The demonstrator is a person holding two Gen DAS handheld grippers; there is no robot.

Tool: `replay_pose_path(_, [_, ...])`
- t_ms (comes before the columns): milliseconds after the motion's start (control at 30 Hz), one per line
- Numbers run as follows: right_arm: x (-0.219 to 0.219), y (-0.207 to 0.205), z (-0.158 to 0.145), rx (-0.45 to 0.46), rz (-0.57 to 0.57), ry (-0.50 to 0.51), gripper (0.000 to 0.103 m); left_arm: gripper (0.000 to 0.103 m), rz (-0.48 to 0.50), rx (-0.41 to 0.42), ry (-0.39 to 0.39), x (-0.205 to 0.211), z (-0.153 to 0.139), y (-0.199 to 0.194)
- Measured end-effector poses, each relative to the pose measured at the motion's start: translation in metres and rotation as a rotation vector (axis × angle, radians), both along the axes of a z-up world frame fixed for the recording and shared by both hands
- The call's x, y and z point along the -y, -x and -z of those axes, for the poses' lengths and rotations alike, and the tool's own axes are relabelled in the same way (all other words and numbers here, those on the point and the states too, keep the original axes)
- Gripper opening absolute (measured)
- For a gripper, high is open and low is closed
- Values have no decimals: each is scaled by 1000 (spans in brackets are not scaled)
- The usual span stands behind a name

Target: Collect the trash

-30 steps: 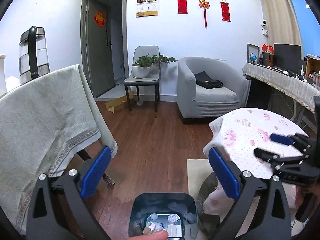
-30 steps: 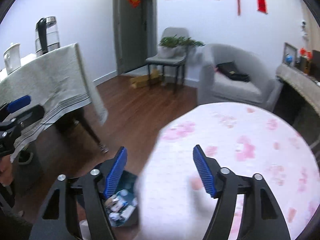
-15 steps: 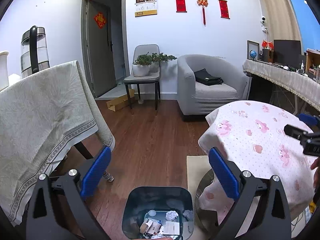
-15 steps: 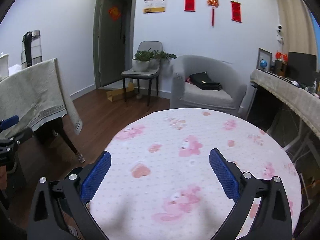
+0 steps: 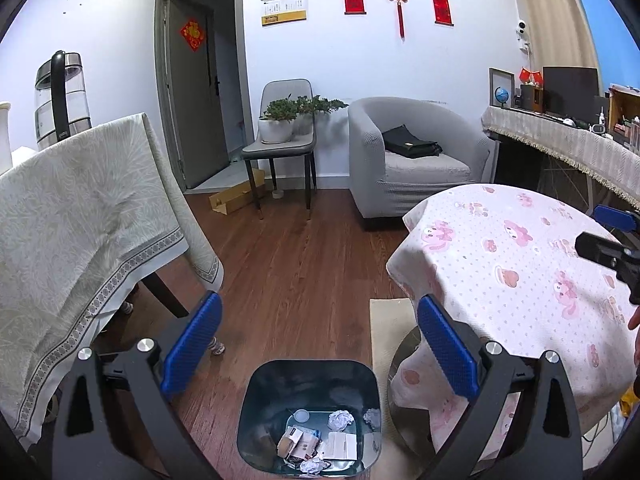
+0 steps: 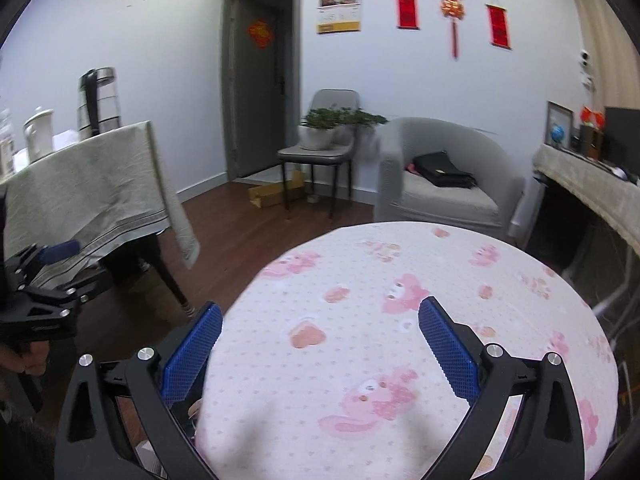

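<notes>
Since a second ago we have swung our right gripper [image 6: 318, 350] off the bin [image 5: 310, 396] to hang empty, spread wide, mid-frame over the pink table [image 6: 400, 264], while our left gripper [image 5: 318, 350], equally released, hovers above the trash [image 5: 338, 420] binned at bottom center.

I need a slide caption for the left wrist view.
Open left hand-held gripper above the trash bin holding crumpled paper.

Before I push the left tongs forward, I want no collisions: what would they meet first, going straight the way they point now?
Most likely the wood floor beyond the trash bin. The left tongs are open and empty, aimed between the two tables; the line probably clears the bin's far rim, though depth is unclear.
</notes>
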State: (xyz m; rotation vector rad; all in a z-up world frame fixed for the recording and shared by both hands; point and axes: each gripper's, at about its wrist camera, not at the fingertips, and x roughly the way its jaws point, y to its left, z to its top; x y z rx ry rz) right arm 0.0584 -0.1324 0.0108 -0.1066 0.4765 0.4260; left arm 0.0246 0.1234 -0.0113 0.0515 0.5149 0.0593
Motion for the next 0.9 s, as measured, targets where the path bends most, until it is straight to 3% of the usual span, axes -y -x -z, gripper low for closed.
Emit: replay_pose_path(900, [-12, 7, -1, 9, -30, 13, 99, 100, 1, 14, -1, 6, -2, 4])
